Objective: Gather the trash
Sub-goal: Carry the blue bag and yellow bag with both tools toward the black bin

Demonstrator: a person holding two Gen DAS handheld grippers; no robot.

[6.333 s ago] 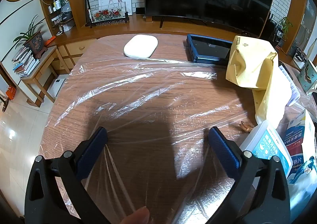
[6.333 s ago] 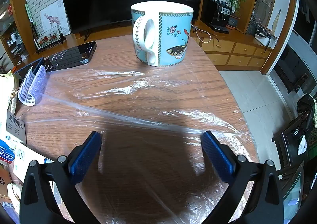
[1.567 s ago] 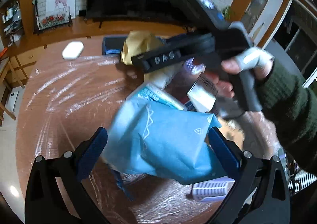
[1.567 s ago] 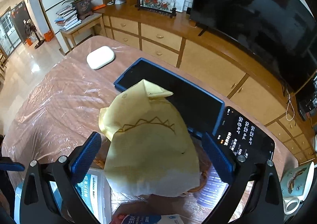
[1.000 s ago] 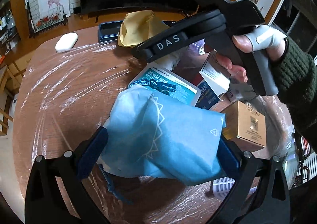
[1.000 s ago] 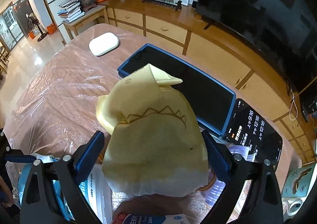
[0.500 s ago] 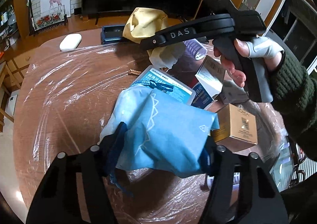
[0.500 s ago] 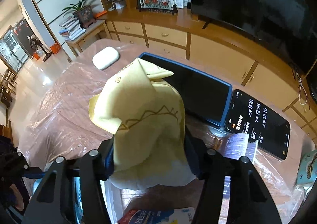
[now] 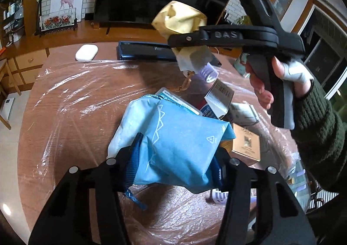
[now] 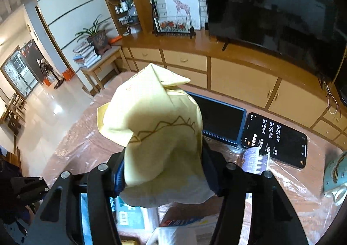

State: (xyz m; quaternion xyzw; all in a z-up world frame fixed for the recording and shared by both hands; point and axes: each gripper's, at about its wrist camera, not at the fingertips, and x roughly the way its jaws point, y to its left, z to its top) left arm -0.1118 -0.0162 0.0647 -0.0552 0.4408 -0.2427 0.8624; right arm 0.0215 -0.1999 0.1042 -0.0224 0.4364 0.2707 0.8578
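Note:
A crumpled light-blue paper bag sits between the blue pads of my left gripper. The jaws are closing and both pads press into the bag, which hangs just above the table. My right gripper is shut on a crumpled yellow paper bag and holds it up over the table. The left wrist view shows that yellow bag raised at the top, with a person's hand around the right gripper's handle.
Clear plastic film covers the round wooden table. Under the bags lie a gold box, a barcoded white box and a blue-white pack. A tablet, phone, mug and white case stand around.
Both grippers went from wide open around the bags to closed on them. Each bag has been lifted, the yellow one higher above the table.

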